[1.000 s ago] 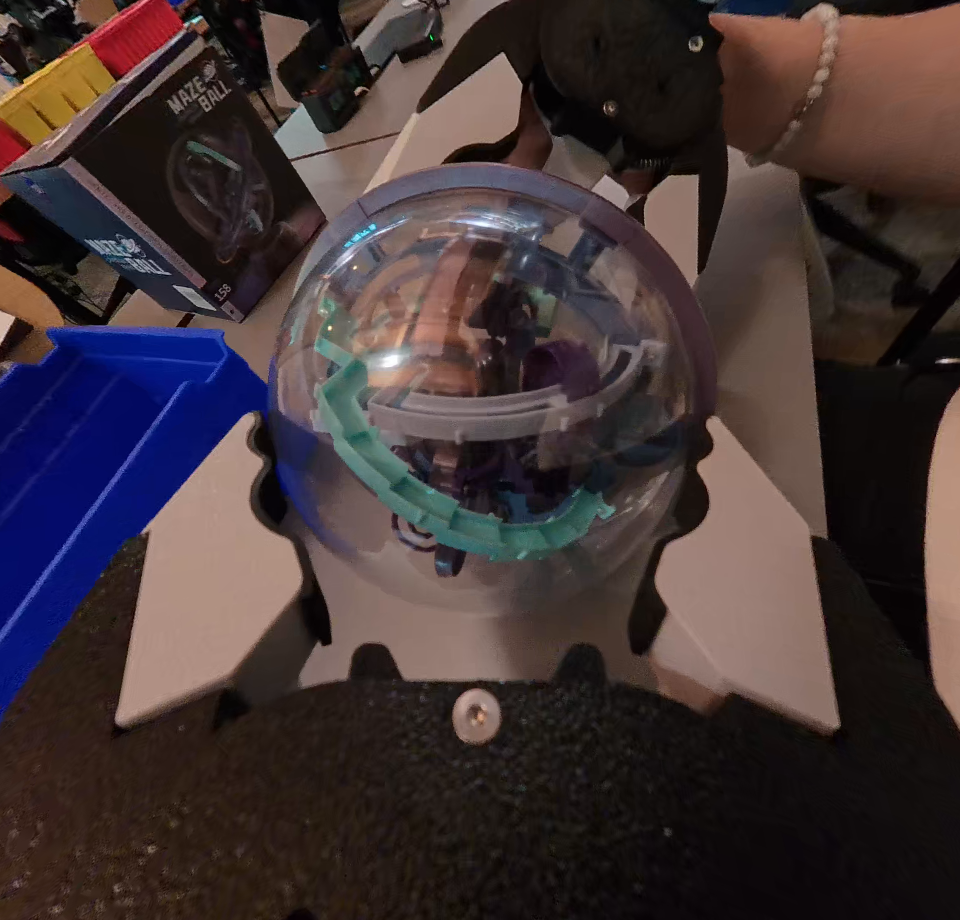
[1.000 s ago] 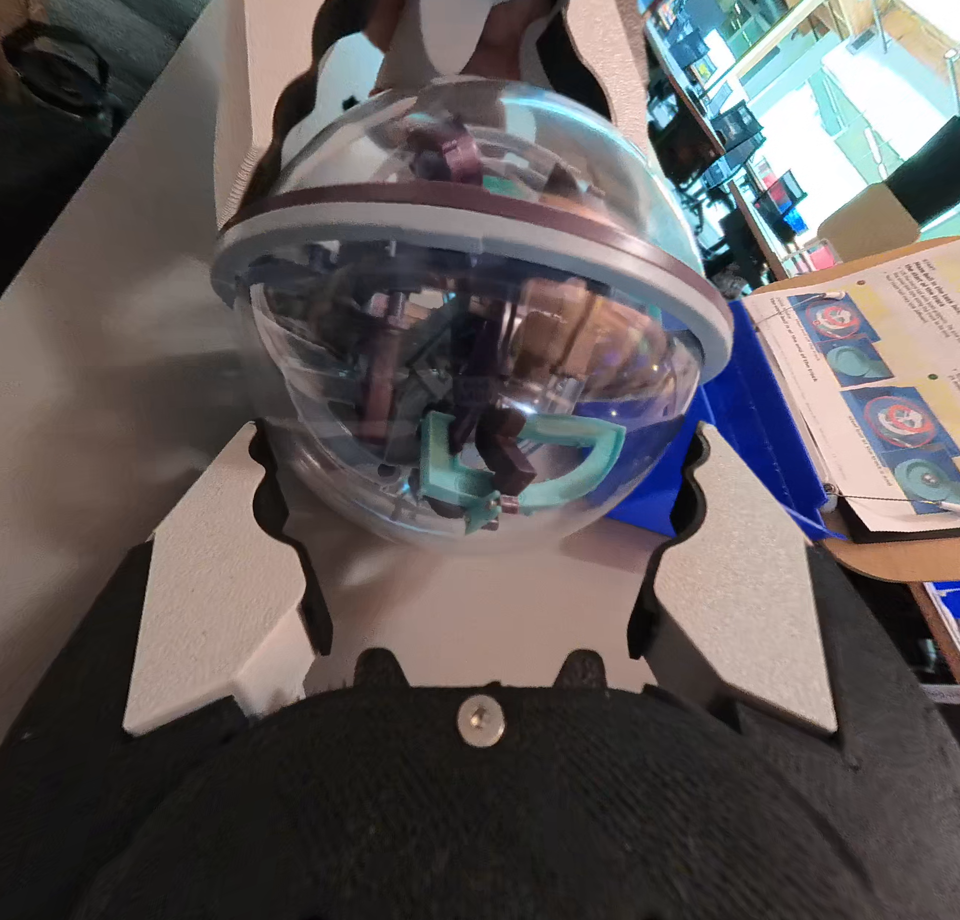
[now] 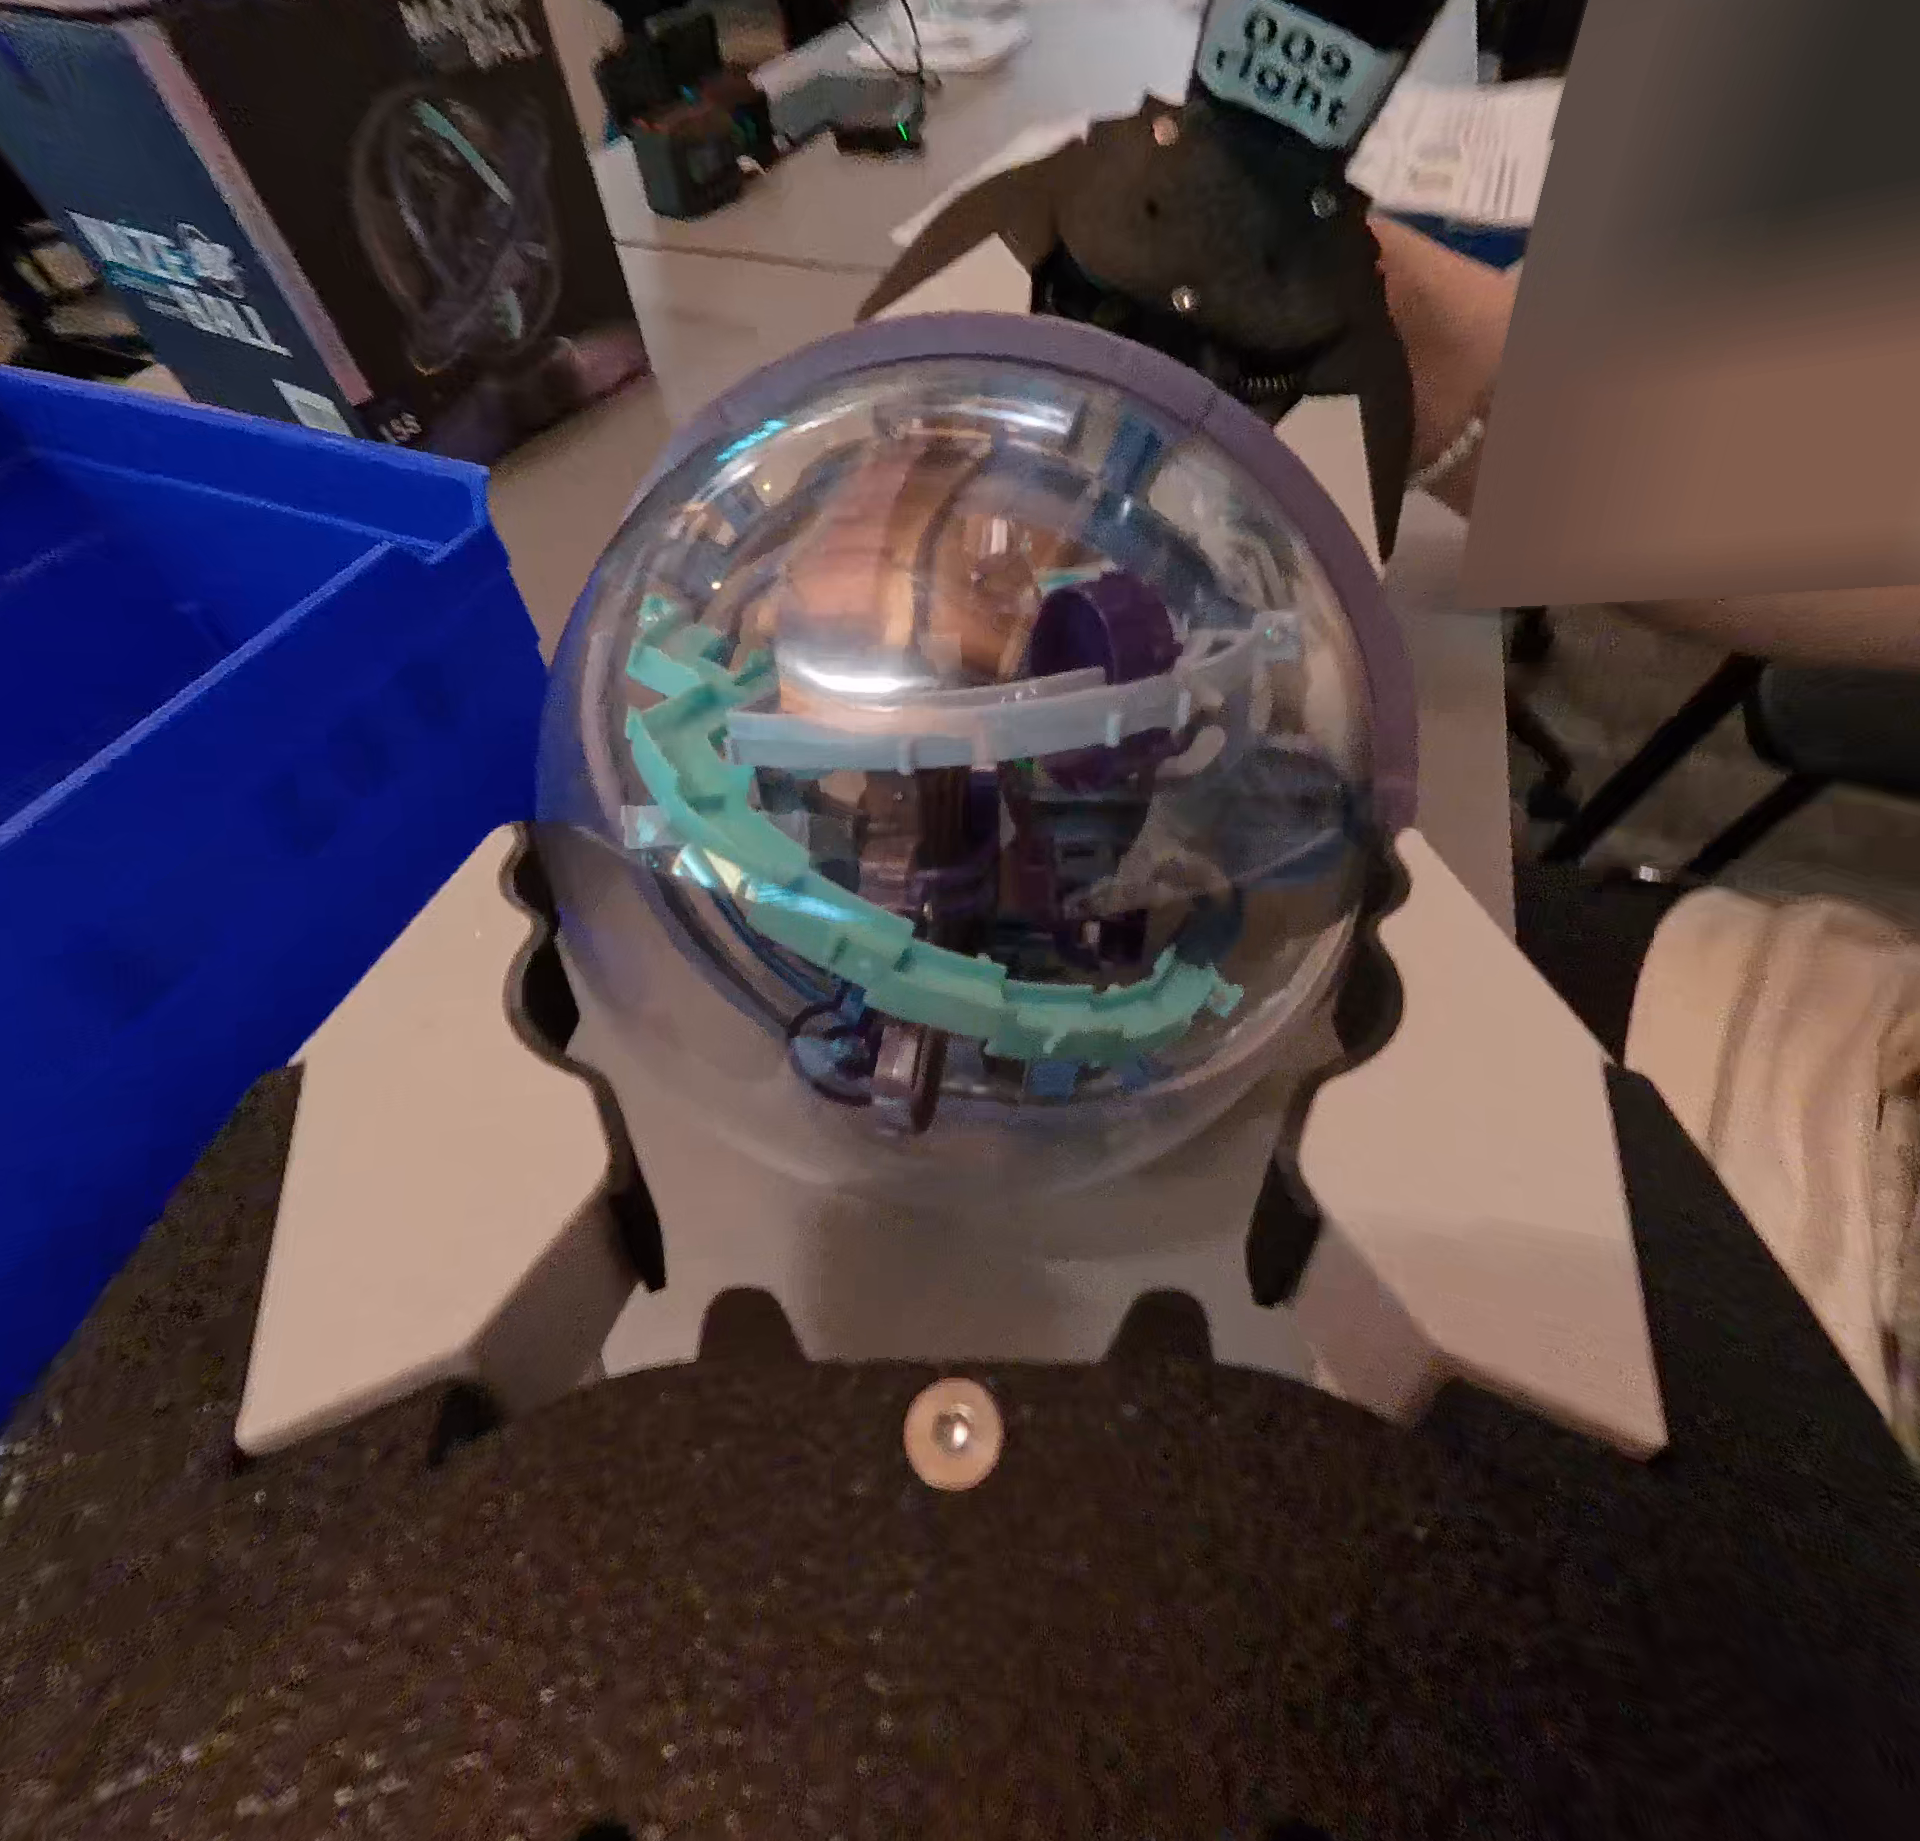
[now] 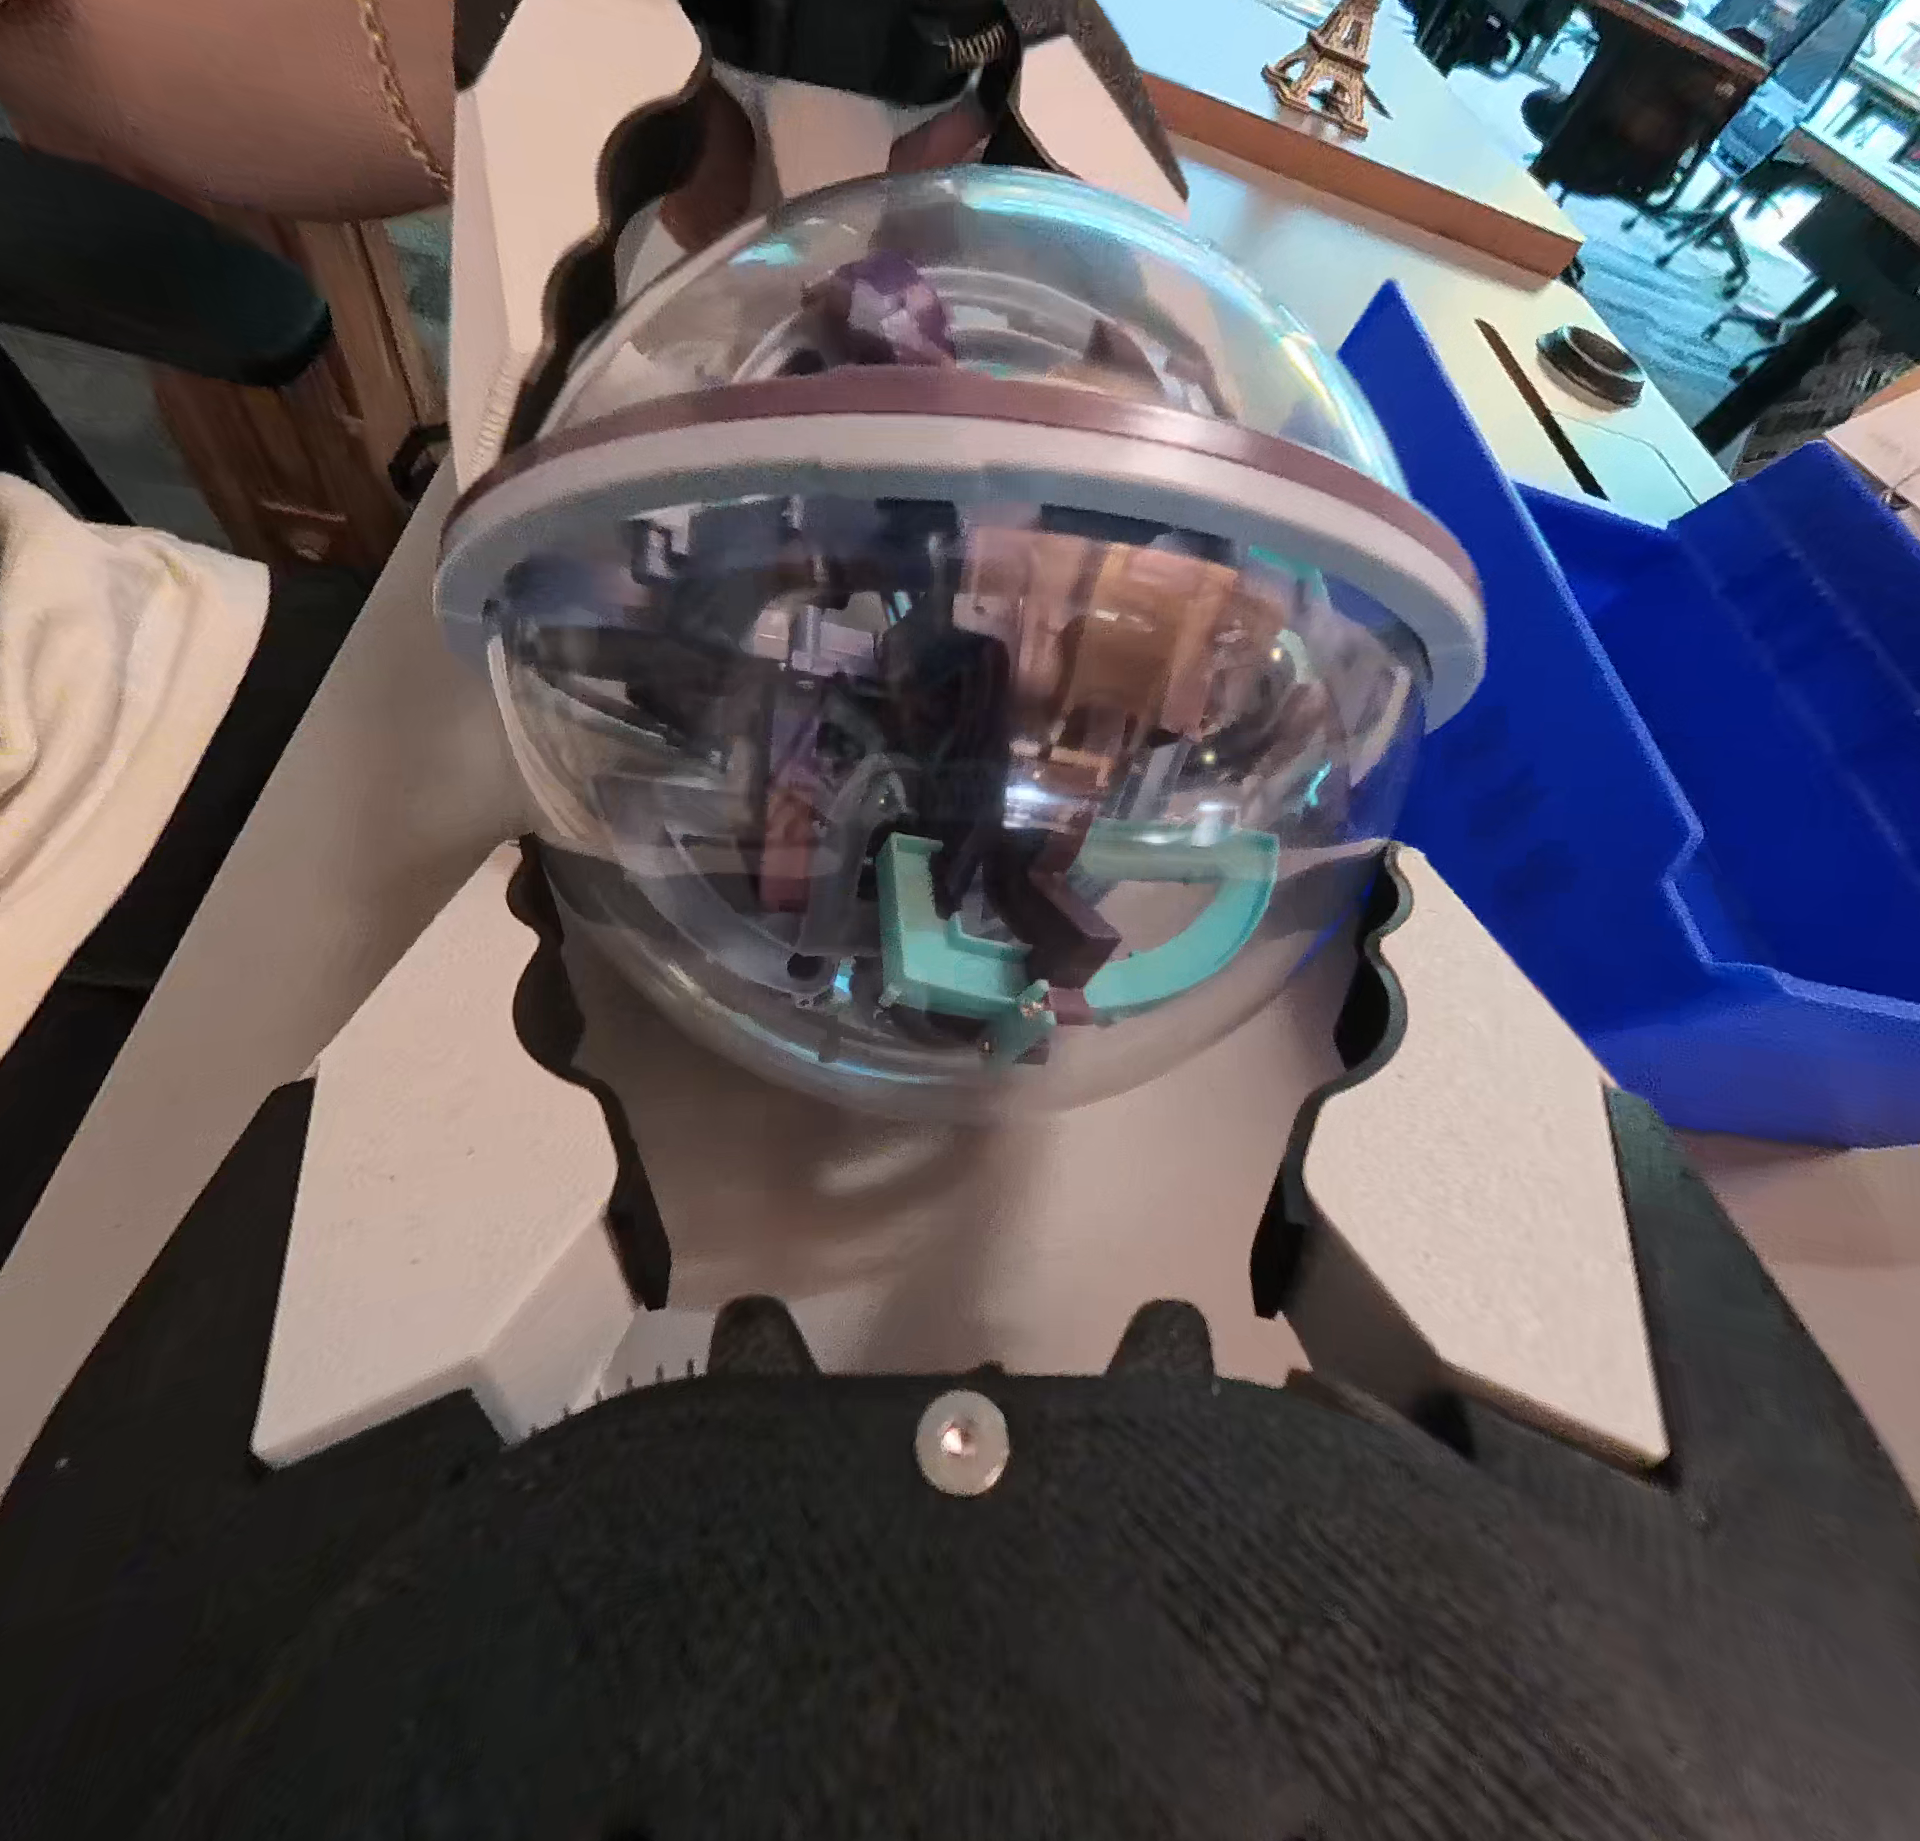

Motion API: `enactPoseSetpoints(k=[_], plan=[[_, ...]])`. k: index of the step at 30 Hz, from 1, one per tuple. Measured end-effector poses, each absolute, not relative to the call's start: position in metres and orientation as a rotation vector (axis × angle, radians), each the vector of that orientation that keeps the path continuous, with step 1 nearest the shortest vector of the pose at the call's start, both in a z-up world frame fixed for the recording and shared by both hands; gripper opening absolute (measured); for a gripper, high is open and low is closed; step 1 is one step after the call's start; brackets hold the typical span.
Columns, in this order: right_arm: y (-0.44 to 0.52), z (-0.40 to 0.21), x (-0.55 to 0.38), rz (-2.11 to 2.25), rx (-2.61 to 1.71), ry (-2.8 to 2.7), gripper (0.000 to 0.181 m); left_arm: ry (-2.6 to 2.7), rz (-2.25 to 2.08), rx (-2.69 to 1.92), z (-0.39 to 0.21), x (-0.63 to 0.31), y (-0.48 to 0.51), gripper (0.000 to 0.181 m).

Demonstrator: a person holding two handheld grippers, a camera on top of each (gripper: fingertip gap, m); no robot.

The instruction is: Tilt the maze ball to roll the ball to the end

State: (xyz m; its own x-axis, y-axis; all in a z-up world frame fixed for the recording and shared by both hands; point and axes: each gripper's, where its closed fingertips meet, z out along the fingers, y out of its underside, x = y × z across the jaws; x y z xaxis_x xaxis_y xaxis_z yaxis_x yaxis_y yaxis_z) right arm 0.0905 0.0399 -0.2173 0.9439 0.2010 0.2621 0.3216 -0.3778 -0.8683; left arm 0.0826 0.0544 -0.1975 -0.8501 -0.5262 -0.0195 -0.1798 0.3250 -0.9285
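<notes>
The maze ball (image 3: 966, 773) is a clear sphere with teal, grey and purple tracks inside and a purple-grey ring around its middle. My left gripper (image 3: 956, 856) is shut on it, one white finger (image 3: 416, 1116) pressing each side. My right gripper (image 4: 956, 866) is shut on the same ball (image 4: 956, 648) from the opposite side. Its black body (image 3: 1216, 212) shows behind the ball in the left wrist view. The ball sits just over the white table (image 4: 312, 752). I cannot tell whether it touches the table. I cannot pick out the small ball inside.
A blue bin (image 3: 208, 700) stands close beside the ball and also shows in the right wrist view (image 4: 1662, 752). The maze ball's dark box (image 3: 364, 212) stands behind the bin. Black electronics (image 3: 696, 150) and a small tower model (image 4: 1340, 35) sit farther back. The table edge (image 4: 156, 960) runs near the ball.
Both grippers have swung with the ball held between them, and the tracks inside have turned a little. The blue bin now looms closer in both views. Both grips are unchanged.
</notes>
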Motion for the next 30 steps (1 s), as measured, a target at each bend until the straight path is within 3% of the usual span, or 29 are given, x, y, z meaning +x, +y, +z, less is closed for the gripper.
enactPoseSetpoints(k=[8, 14, 18, 30], plan=[[0.036, -0.218, 0.092, -0.141, -1.953, -0.341, 0.147, 2.436, -1.21, -0.079, -0.169, 0.082, 0.056, 0.136], [0.035, -0.222, 0.098, -0.21, -1.923, -0.276, 0.15, 2.636, -0.863, 0.071, -0.21, 0.095, 0.061, 0.148], [0.034, -0.232, 0.102, -0.282, -1.951, -0.288, 0.157, 2.608, -1.012, 0.005, -0.211, 0.095, 0.046, 0.152], [0.031, -0.225, 0.093, -0.15, -2.072, -0.509, 0.156, 2.359, -1.349, -0.284, -0.208, 0.084, 0.042, 0.152]])
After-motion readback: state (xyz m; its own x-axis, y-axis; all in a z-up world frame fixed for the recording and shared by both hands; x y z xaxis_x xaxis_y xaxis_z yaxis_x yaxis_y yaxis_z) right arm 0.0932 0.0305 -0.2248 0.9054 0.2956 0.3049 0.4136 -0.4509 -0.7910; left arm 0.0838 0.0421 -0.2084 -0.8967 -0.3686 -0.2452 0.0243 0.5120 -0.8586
